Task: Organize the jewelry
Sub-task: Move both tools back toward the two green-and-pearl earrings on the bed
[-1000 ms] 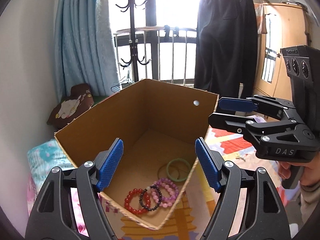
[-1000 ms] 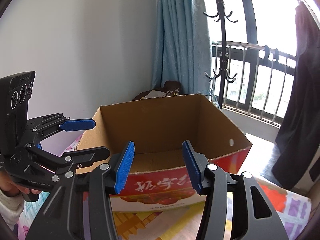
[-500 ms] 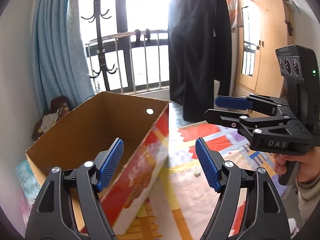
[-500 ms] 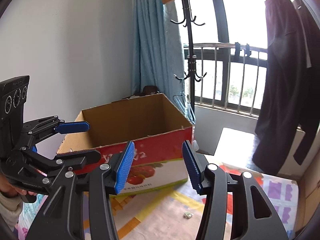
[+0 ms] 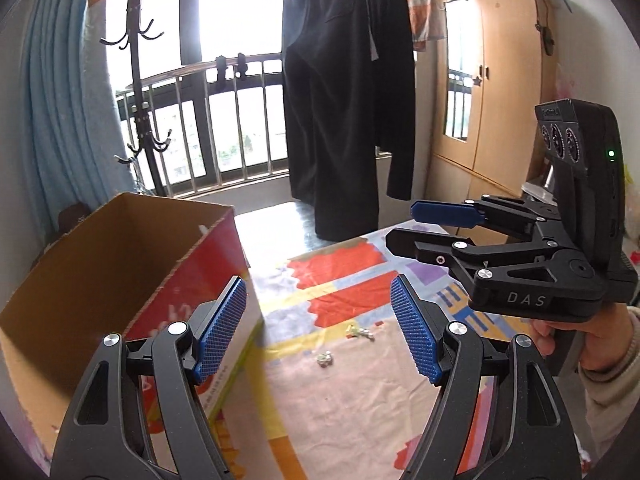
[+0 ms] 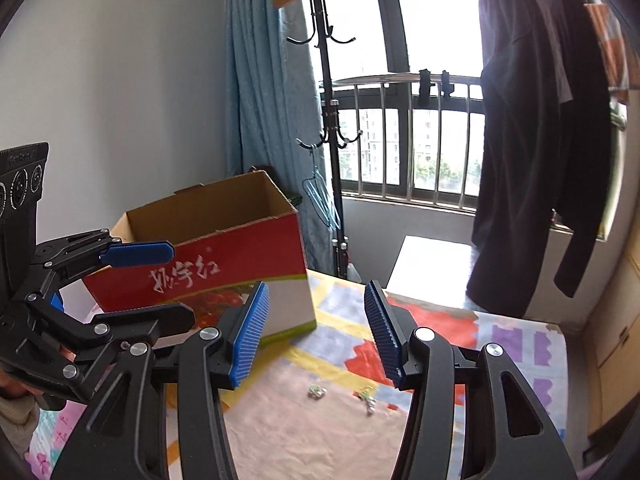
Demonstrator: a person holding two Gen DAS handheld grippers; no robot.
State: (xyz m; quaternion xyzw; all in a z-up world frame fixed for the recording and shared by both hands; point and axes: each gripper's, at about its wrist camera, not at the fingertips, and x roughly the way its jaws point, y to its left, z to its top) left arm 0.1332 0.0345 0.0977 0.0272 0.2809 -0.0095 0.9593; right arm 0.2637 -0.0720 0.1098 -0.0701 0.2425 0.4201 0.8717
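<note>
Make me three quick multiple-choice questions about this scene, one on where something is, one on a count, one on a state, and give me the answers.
1. Where do the small jewelry pieces lie?
A. inside the cardboard box
B. on the patterned cloth beside the box
C. on the coat rack

2. How many small jewelry pieces lie on the cloth?
A. two
B. five
C. none

3. What is between the fingers of the right gripper?
A. a bracelet
B. a hanger
C. nothing, it is open

Answers: 
1 B: both wrist views show the pieces on the cloth, clear of the cardboard box. 
2 A: one piece lies near the box and a second just beside it, apart. 
3 C: the blue pads stand apart with only cloth seen through the gap; the left gripper is empty too.
</note>
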